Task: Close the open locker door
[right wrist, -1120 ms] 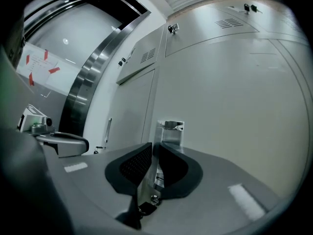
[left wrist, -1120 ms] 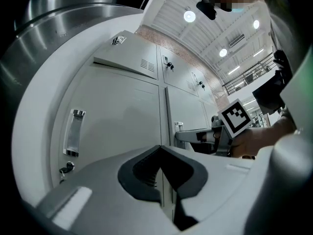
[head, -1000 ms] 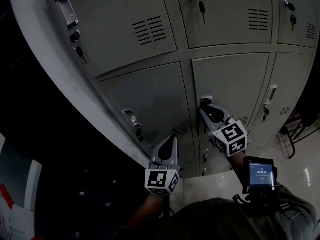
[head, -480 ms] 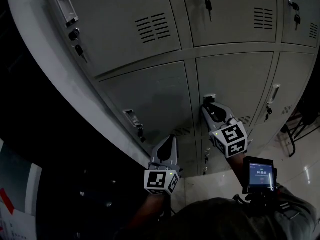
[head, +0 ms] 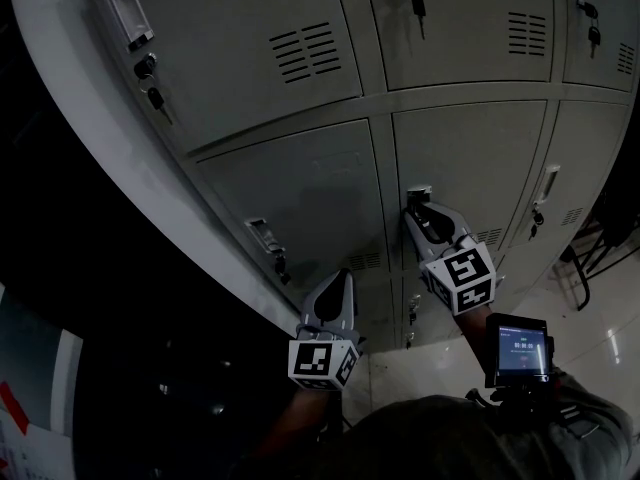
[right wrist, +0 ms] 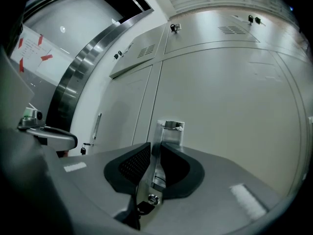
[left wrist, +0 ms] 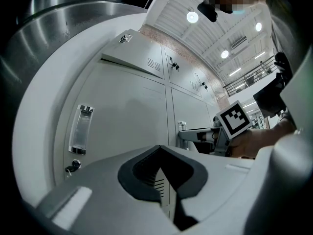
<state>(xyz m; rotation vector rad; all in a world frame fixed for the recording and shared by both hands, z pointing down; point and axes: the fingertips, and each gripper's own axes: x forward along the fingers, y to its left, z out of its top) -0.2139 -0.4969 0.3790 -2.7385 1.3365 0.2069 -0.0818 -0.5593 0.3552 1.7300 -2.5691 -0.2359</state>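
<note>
Handle (right wrist: 169,129) sits left on the locker door (right wrist: 234,106), above lock (right wrist: 153,199).

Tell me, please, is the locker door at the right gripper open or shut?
Apparently shut: the door lies flush with its neighbours, no gap showing. The right gripper, its jaws just opening, is at its handle.

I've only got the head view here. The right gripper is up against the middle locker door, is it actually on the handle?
Observer: Yes. In the right gripper view the handle stands between the pads of the right gripper. They look to touch it, though the jaws have just been opening.
Operator: And the left one, holding anything?
Observer: No. The left gripper view shows the left gripper with its jaws together and nothing between them.
Operator: Anything under that handle?
Observer: A lock, with what looks like a key in it.
</note>
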